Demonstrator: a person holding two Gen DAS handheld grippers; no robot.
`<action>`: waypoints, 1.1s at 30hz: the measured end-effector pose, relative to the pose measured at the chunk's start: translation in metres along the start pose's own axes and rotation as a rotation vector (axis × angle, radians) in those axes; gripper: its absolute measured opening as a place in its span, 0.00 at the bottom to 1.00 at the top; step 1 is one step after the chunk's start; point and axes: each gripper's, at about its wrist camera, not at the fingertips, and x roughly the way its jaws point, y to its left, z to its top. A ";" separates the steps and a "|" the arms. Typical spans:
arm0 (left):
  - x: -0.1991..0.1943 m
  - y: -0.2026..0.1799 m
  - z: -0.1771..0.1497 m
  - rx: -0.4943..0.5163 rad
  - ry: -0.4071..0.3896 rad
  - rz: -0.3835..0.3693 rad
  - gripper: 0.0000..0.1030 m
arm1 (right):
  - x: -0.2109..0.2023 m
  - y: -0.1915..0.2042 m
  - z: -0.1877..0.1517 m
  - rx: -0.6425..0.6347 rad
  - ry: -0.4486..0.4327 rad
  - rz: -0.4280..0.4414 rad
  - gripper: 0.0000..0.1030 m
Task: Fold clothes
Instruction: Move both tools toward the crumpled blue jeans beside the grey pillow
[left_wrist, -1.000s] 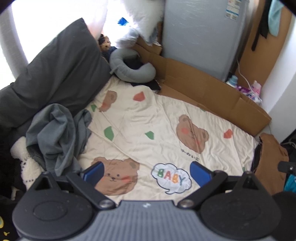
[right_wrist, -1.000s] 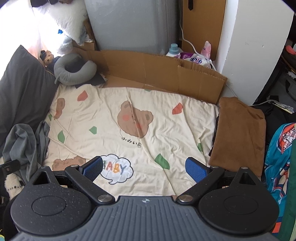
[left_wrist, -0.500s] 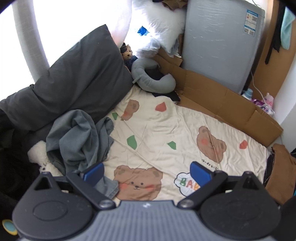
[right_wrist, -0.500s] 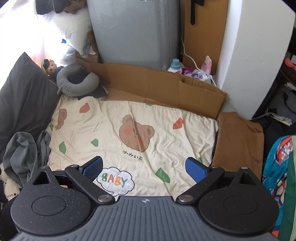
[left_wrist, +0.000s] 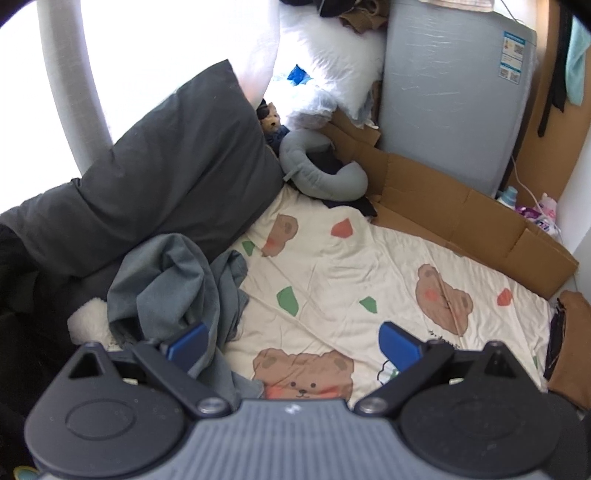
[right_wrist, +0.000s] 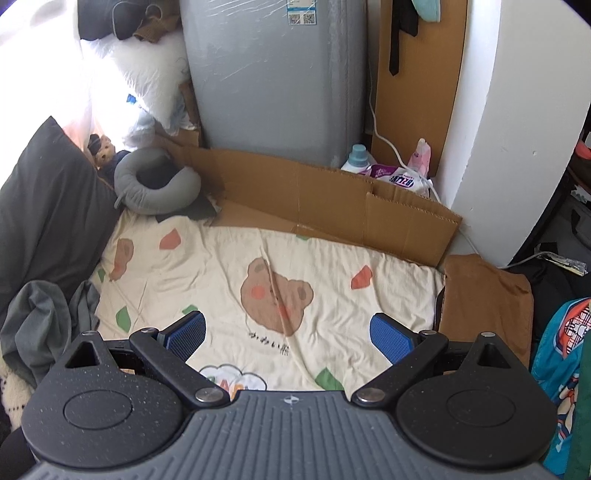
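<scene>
Two grippers in view, both with jaws spread wide and nothing between the blue pads. Left gripper (left_wrist: 293, 345) hangs above the near-left part of the bed; its left pad overlaps the edge of the crumpled grey garment (left_wrist: 173, 284). Right gripper (right_wrist: 288, 338) hangs over the middle of the cream bear-print sheet (right_wrist: 229, 258), touching nothing.

Surface: sheet spread fairly flat with shallow creases, printed with brown bears, green and orange patches, and a cloud with coloured letters at the near edge. Grey garment lies bunched in a heap at the sheet's left edge, partly on the sheet, resting against the dark grey pillow (left_wrist: 173, 166). A white fluffy item (left_wrist: 86, 321) shows just beside the heap, on its near-left side. A folded brown garment (right_wrist: 484, 299) lies flat off the sheet's right edge.

Further back: grey U-shaped neck pillow (right_wrist: 155, 184) at the far-left corner of the sheet, a small teddy bear (left_wrist: 271, 118) behind it. Flattened cardboard (right_wrist: 332, 199) stands along the sheet's far edge. Behind that, a grey appliance wrapped in plastic film (right_wrist: 273, 74), white pillows (left_wrist: 332, 59) to its left, bottles and a packet (right_wrist: 399, 173) to its right, then a white wall column (right_wrist: 517, 110). Bright window at far left, washed out.
</scene>
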 end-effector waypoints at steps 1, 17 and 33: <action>0.002 0.003 -0.001 -0.002 -0.004 0.005 0.97 | 0.003 0.001 0.001 -0.003 0.000 -0.001 0.96; 0.035 0.060 -0.023 -0.166 -0.046 0.060 0.97 | 0.054 0.034 0.008 -0.063 -0.021 0.092 0.96; 0.071 0.124 -0.058 -0.314 -0.001 0.129 0.99 | 0.113 0.082 0.016 -0.162 0.033 0.241 0.96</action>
